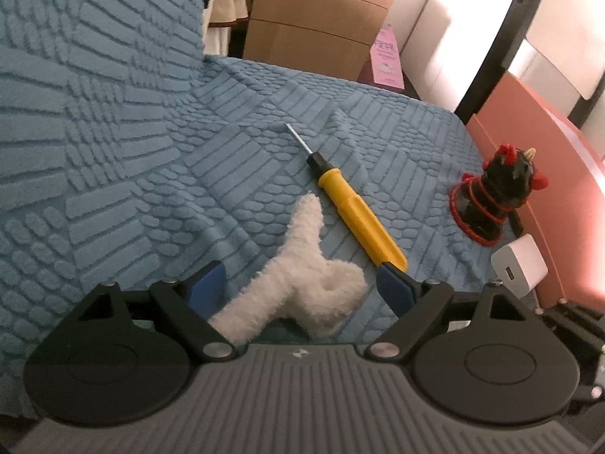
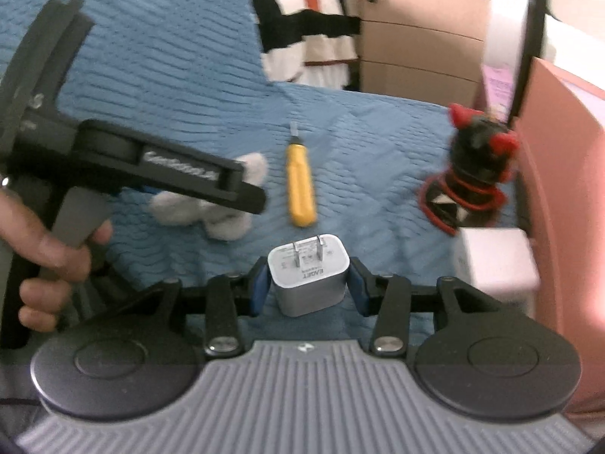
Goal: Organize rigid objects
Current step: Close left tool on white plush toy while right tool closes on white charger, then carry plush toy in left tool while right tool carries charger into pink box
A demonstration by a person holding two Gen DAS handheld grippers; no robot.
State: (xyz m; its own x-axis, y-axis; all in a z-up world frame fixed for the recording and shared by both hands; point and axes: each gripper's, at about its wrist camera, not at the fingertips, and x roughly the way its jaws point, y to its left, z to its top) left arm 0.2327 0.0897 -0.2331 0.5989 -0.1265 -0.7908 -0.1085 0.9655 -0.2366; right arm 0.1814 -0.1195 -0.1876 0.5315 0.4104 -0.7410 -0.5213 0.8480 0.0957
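Observation:
A yellow-handled screwdriver point(image 1: 355, 212) lies on the blue textured cover, also in the right wrist view point(image 2: 300, 185). A white fluffy item point(image 1: 302, 276) lies between the open fingers of my left gripper point(image 1: 300, 283), not gripped; it shows grey in the right wrist view point(image 2: 223, 219). My right gripper point(image 2: 307, 285) is shut on a white plug charger point(image 2: 308, 274), prongs pointing forward. A black and red figurine point(image 1: 491, 196) stands at the right, also in the right wrist view point(image 2: 472, 178). A second white charger point(image 1: 520, 265) lies by it.
A pink box wall point(image 1: 548, 174) borders the right side of the cover. A white box point(image 2: 495, 261) sits near the figurine. Cardboard drawers point(image 1: 321, 19) stand behind the bed. The left gripper body point(image 2: 151, 162) and the hand holding it fill the left of the right wrist view.

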